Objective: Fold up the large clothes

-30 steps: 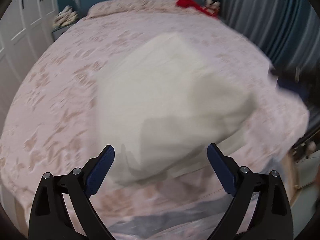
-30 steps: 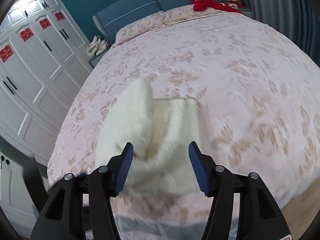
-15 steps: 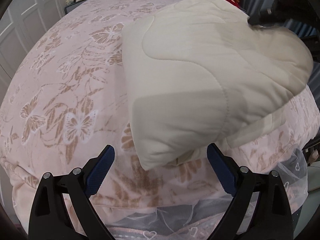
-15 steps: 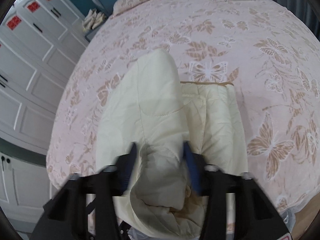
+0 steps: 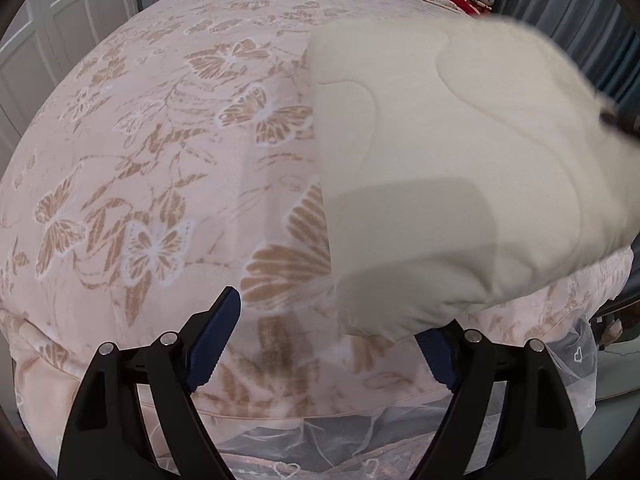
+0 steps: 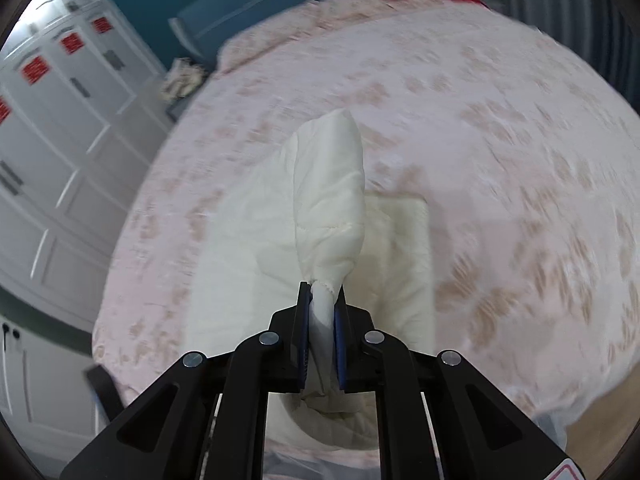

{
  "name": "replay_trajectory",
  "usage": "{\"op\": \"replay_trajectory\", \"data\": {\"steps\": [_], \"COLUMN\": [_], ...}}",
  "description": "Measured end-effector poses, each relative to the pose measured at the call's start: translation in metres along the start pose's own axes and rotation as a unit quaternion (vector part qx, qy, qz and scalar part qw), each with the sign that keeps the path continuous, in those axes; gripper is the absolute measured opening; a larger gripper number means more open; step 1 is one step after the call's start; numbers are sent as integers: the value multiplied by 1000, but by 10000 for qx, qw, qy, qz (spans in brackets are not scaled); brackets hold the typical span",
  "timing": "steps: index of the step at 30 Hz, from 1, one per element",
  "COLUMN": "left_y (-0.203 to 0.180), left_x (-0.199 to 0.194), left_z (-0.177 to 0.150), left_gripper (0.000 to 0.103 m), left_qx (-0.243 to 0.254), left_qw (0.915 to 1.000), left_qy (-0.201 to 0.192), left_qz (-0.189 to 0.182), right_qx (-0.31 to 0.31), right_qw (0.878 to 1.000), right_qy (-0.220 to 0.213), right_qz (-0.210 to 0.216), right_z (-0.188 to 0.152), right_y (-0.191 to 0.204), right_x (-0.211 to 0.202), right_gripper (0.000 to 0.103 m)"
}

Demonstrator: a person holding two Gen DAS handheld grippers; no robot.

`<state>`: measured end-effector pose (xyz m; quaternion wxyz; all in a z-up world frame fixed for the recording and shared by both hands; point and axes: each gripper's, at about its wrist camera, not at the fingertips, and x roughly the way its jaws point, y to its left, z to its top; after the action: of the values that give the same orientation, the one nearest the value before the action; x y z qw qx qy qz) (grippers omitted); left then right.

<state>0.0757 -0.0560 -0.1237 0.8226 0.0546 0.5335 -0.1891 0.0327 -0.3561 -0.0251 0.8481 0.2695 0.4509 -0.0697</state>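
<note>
On the bed [image 5: 152,168], the right gripper [image 6: 322,320] has just closed, fingers pinching the quilted garment [image 6: 328,208]; the left gripper [image 5: 336,340] has its fingers wide, the garment's near corner at its right finger.

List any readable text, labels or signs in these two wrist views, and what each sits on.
No readable text in either view.
Red square stickers on the white wardrobe doors: motif too blurred to read.
Red-edged label on the right gripper body: cut off at the frame edge, unreadable.
Bedspread: butterfly pattern only, no lettering.
</note>
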Motion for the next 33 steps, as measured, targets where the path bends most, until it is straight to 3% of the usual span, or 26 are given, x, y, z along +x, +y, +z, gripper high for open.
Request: {"op": "replay_trajectory", "data": {"steps": [5,13,20,23,25,31,33], "left_y": [-13,-17,-25,-21,-20,-38,-46], "left_x": [0,3,-43,-65,-64,-37,-27], "left_z": [1,-1,-2,10,24,58,63], "left_gripper": [81,80,77,78,79,79,79], "left_qx": [206,221,334,144,-32,-35,-12], "left_qw": [9997,9994,9991,9979,9971,9973,9976], "left_qy": [-13,110,-135,-462,-476,-375,-309], "left_qz": [121,251,-227,-423,-585,-637,-619], "right_qx": [378,351,389,448,433,735,870], "right_qw": [9991,9986,9978,9977,9978,9971,9960], "right_qy": [98,232,379,411,419,64,4], "right_qz": [-176,-327,-387,-294,-279,180,202], "right_z": [-21,-38,-44,-44,-43,-35,-32], "right_y": [-38,-51,-61,-62,-61,-62,-67], "right_x": [18,49,74,76,74,36,29], "right_gripper": [9,9,10,11,13,31,44]}}
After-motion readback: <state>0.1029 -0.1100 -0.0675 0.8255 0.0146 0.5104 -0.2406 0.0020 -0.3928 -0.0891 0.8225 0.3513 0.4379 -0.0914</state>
